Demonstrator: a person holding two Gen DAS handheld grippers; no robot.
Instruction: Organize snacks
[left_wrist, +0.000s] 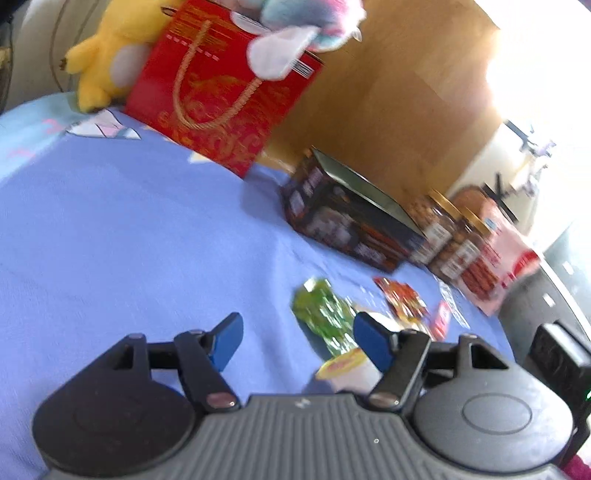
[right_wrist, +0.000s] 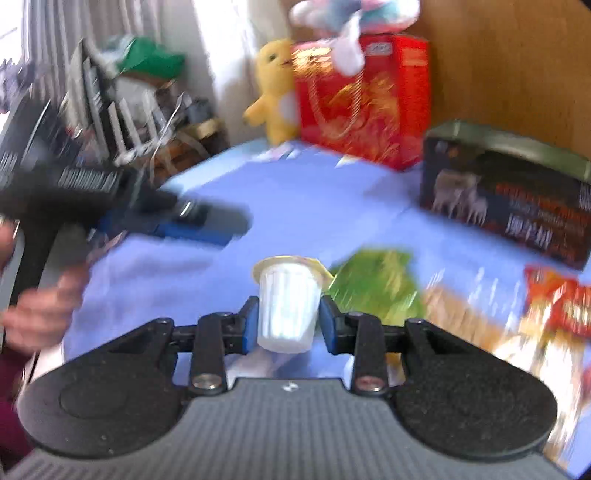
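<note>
while the right gripper (right_wrist: 289, 320) clamps its blue pads (right_wrist: 250, 325) against the sides of a small white jelly cup (right_wrist: 287, 309) with a yellow foil lid, the cup is held on its side, lid end pointing away from the camera, over the blue tablecloth (right_wrist: 303, 199). just to the cup's right a green snack packet (right_wrist: 376, 284) lies flat on the cloth, and further right a red and orange snack packet (right_wrist: 561, 306) lies blurred. a dark printed box (right_wrist: 506, 195) stands behind them, and at the back a red gift bag (right_wrist: 365, 99) with gold cord handles stands beside a yellow plush toy (right_wrist: 275, 92), with a pastel plush toy (right_wrist: 351, 22) resting on the bag's top.

the left gripper (left_wrist: 297, 341) has its jaws spread wide with nothing between them, above bare cloth to the left of the snacks. in its view the same cup (left_wrist: 347, 367) shows partly behind its right-hand finger (left_wrist: 373, 341), next to the green packet (left_wrist: 325, 314). past the dark box (left_wrist: 351, 225) two gold-lidded jars (left_wrist: 439, 225) stand side by side, touching a pink and red snack bag (left_wrist: 506, 266).
</note>
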